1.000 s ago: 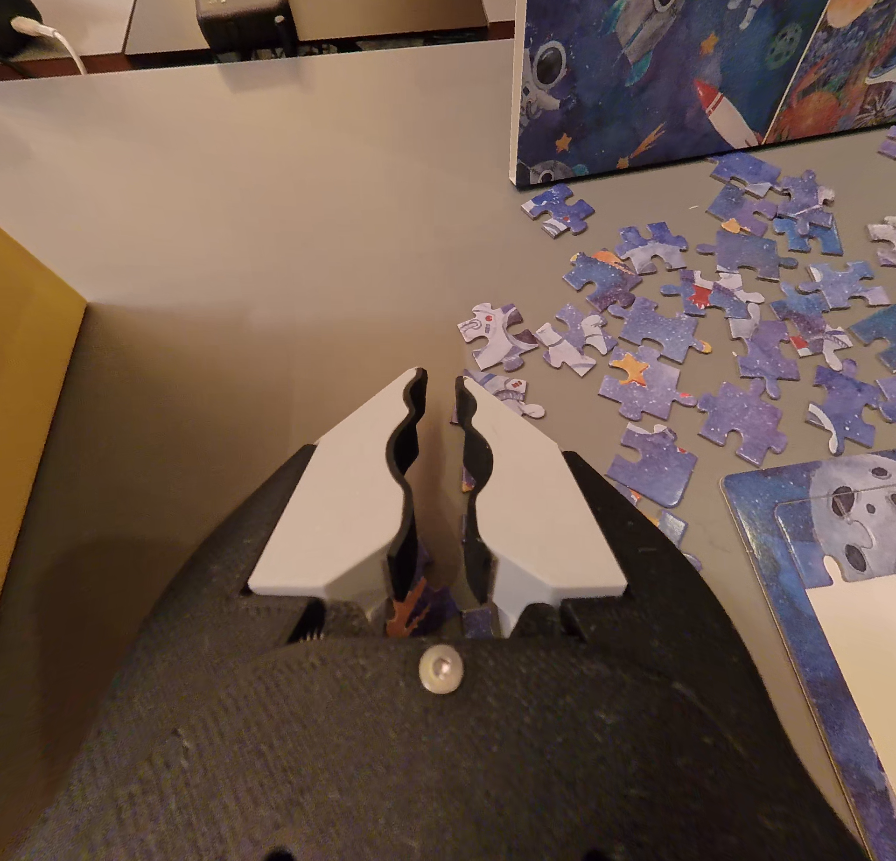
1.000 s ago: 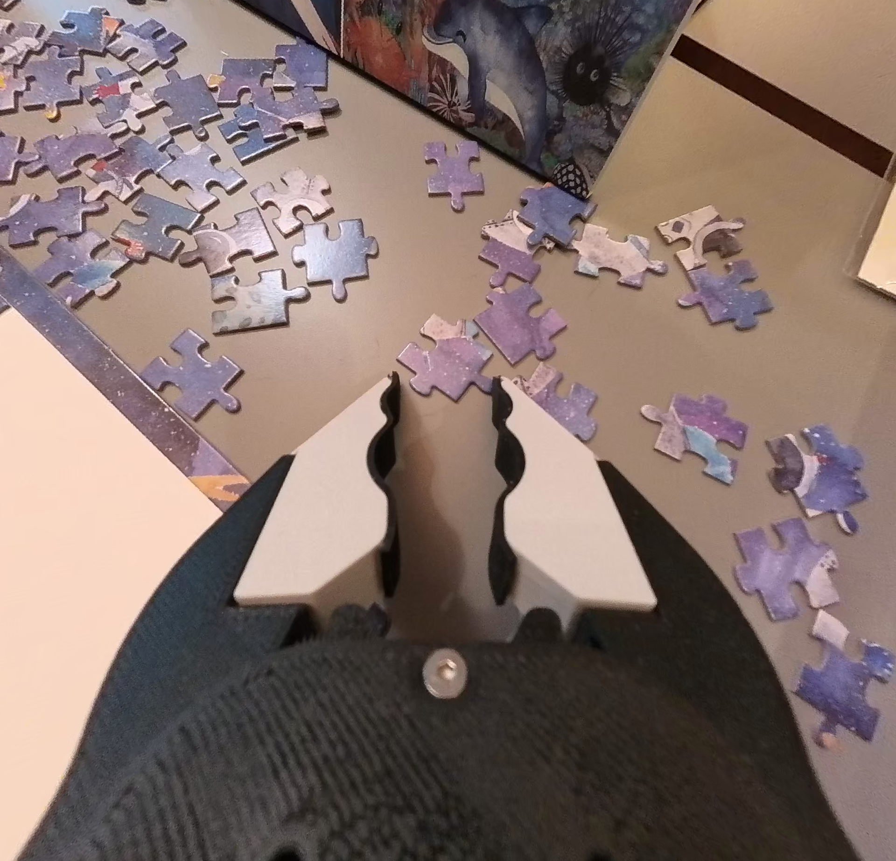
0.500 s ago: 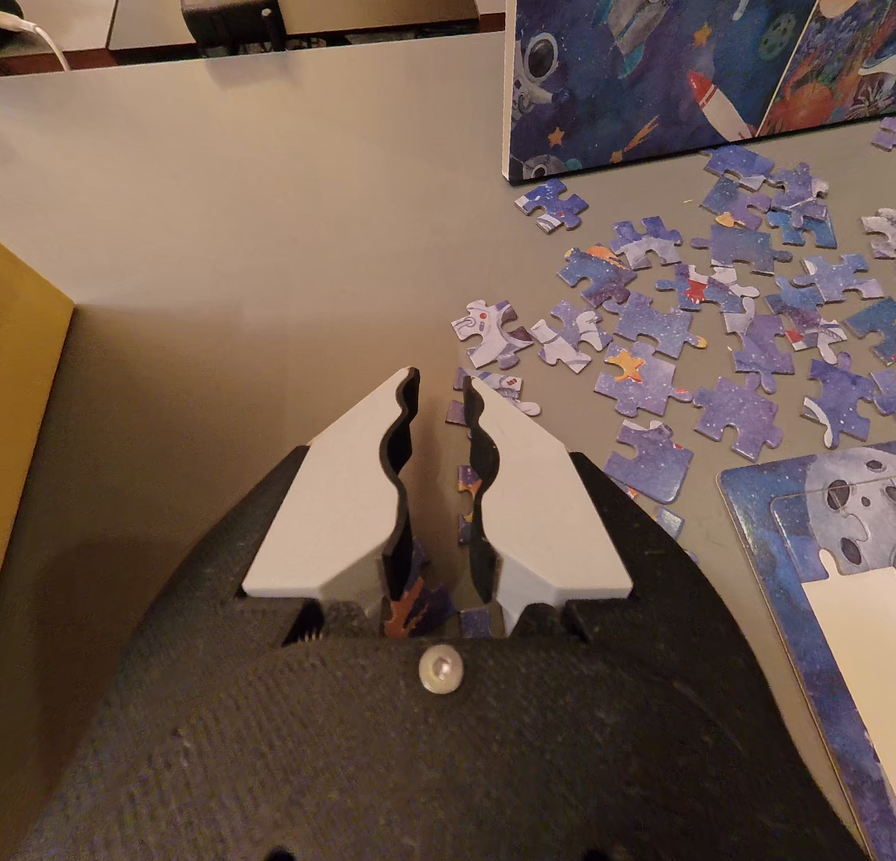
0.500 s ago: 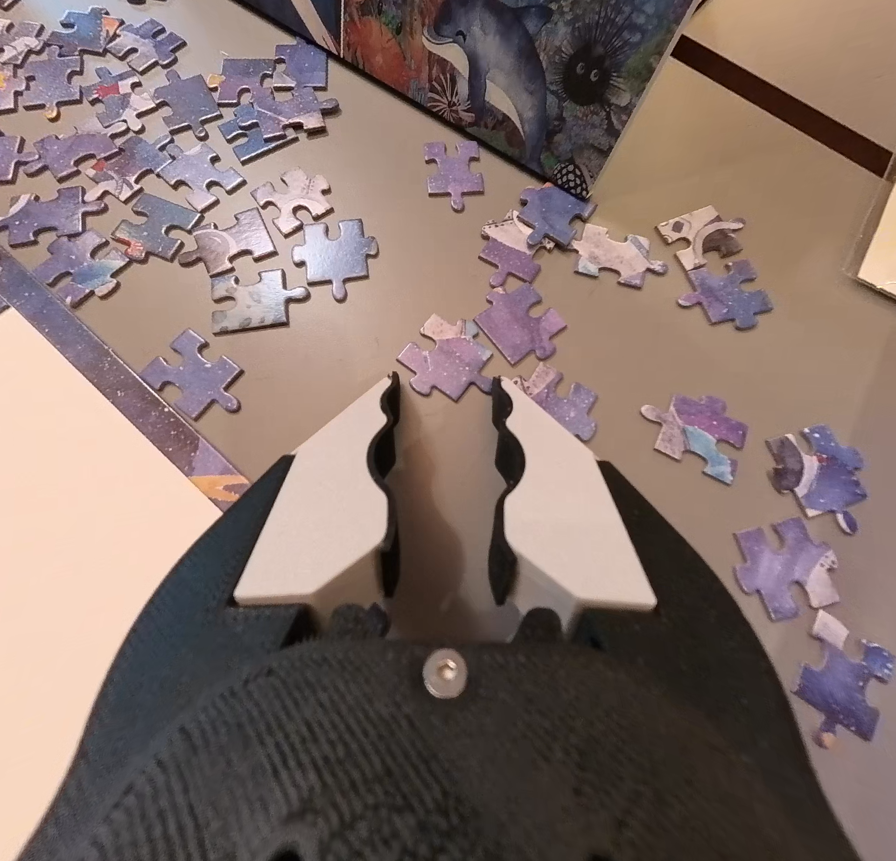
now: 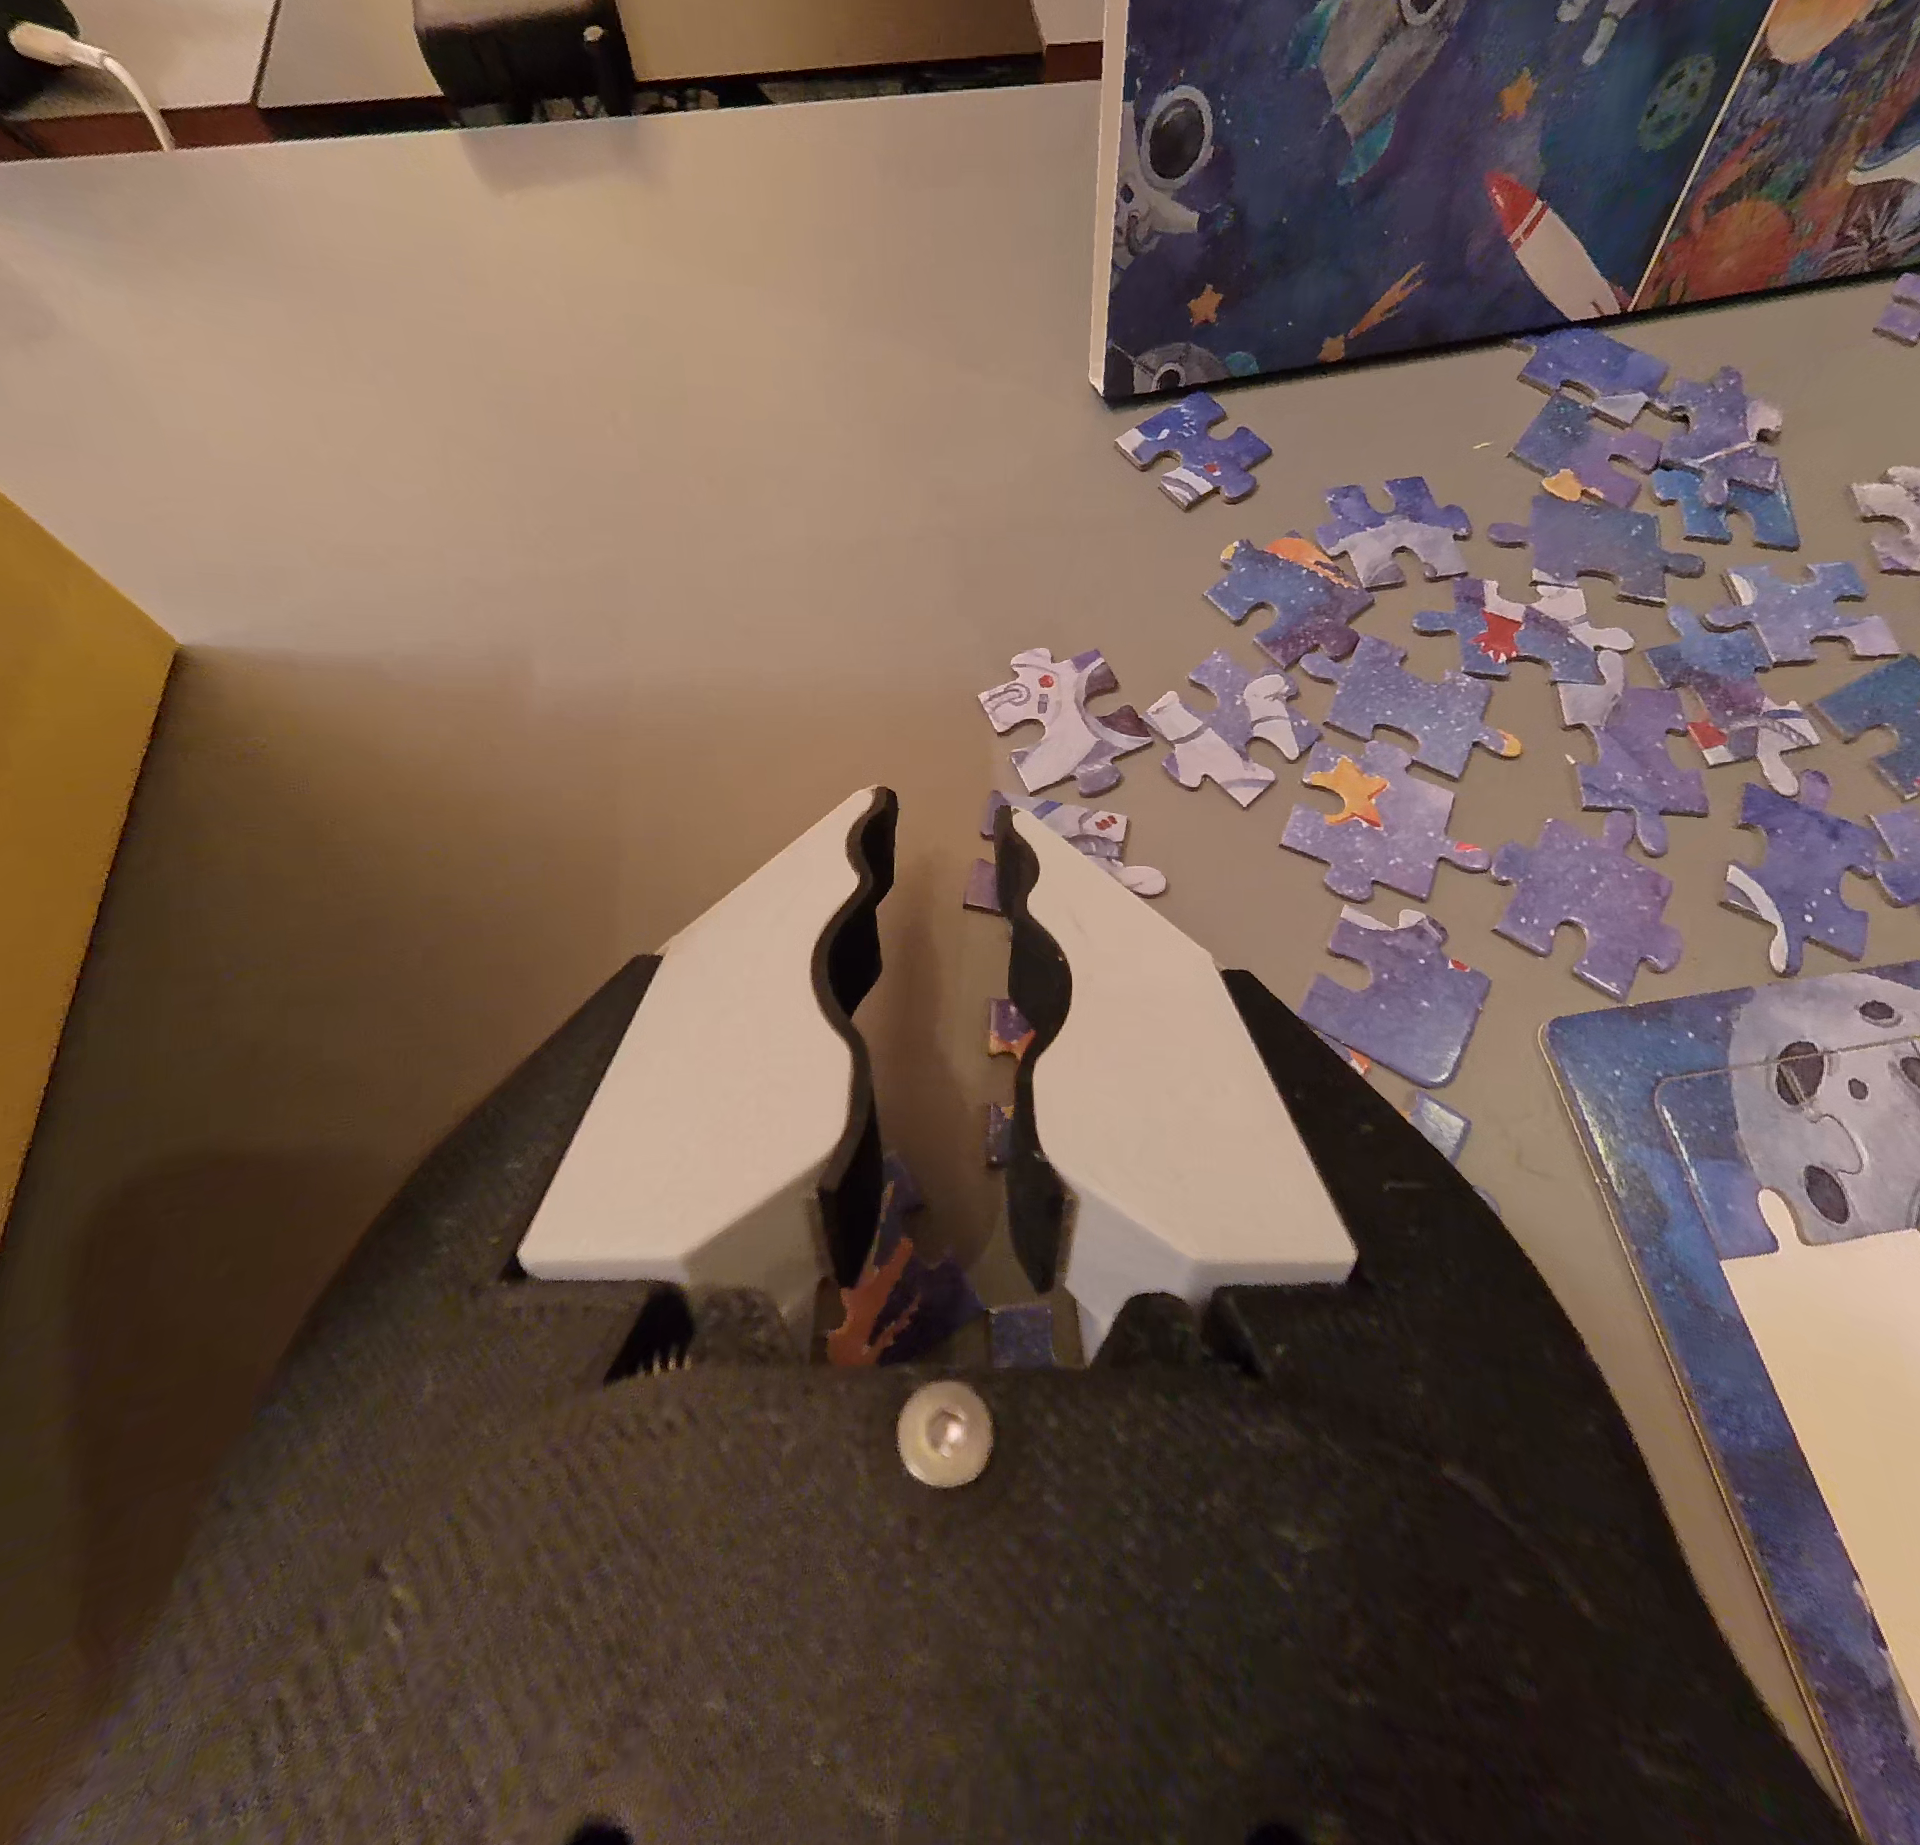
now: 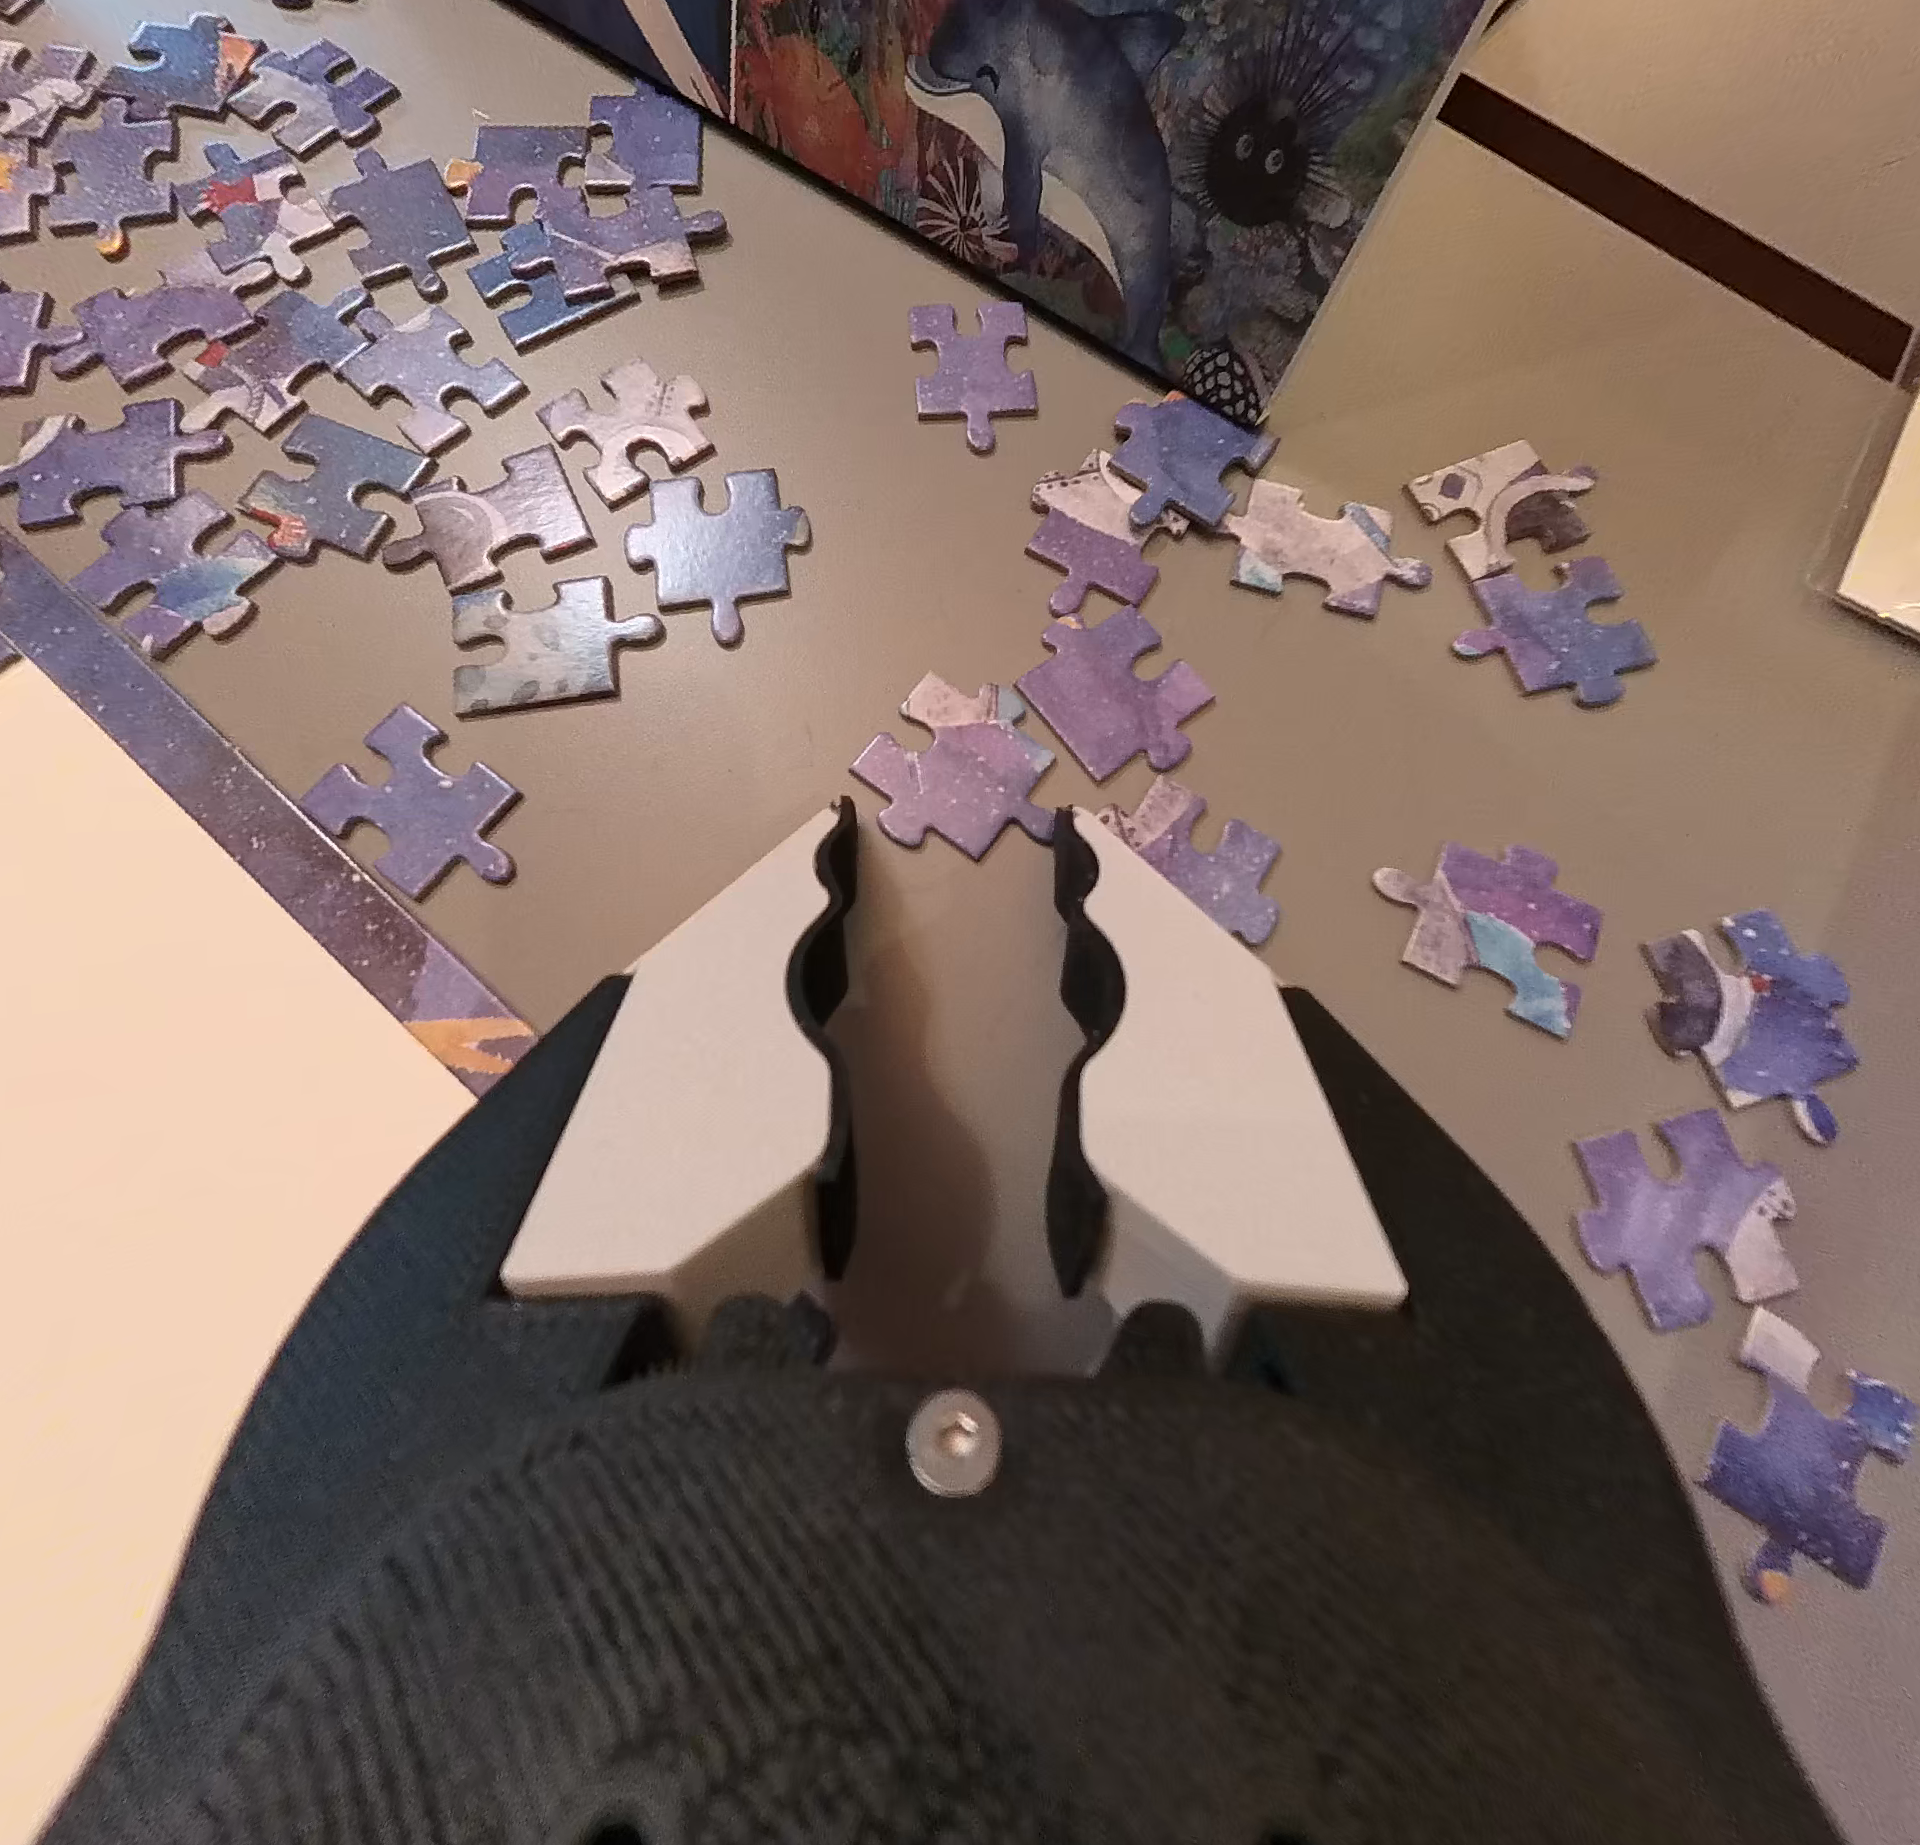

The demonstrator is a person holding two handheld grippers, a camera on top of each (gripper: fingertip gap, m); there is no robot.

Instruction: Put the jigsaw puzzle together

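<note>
The left gripper [image 5: 943, 808] has its grey fingers [image 5: 727, 1047] parted by a narrow gap, a little wider than a second ago, and nothing is pinched at the tips. A dark-blue cardboard puzzle piece with an orange streak [image 5: 899, 1286] shows low between them, near their root; contact cannot be told. Blue and purple loose puzzle pieces [image 5: 1382, 819] lie scattered to the right on the grey surface [image 5: 520, 548]. The right gripper [image 6: 954, 813] is unchanged, open over bare surface, with a speckled purple puzzle piece [image 6: 961, 777] just ahead of its tips.
</note>
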